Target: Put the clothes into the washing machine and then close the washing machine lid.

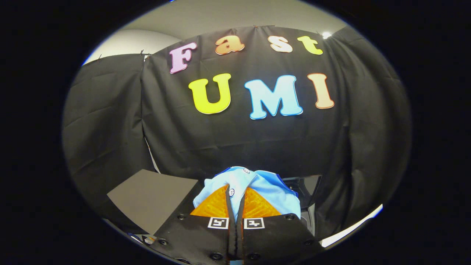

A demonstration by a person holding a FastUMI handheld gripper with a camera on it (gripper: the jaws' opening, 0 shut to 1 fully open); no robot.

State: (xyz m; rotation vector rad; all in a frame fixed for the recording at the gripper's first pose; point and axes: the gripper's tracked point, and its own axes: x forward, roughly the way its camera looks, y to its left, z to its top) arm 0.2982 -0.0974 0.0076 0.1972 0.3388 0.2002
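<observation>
Gripper (235, 198) with both fingers drawn nearly together, clamped on one light blue garment (254, 184); a thin fold of the cloth is pinched between them. Garment bunches over and just beyond the fingertips, showing two small white buttons (231, 191). One flat dark grey panel (151, 197) lies beside the fingers; whether it is the washing machine lid cannot be told. One dark glossy object (303, 186) sits just behind the garment. Gripper is held raised, pointing roughly level toward the booth wall (110, 121).
</observation>
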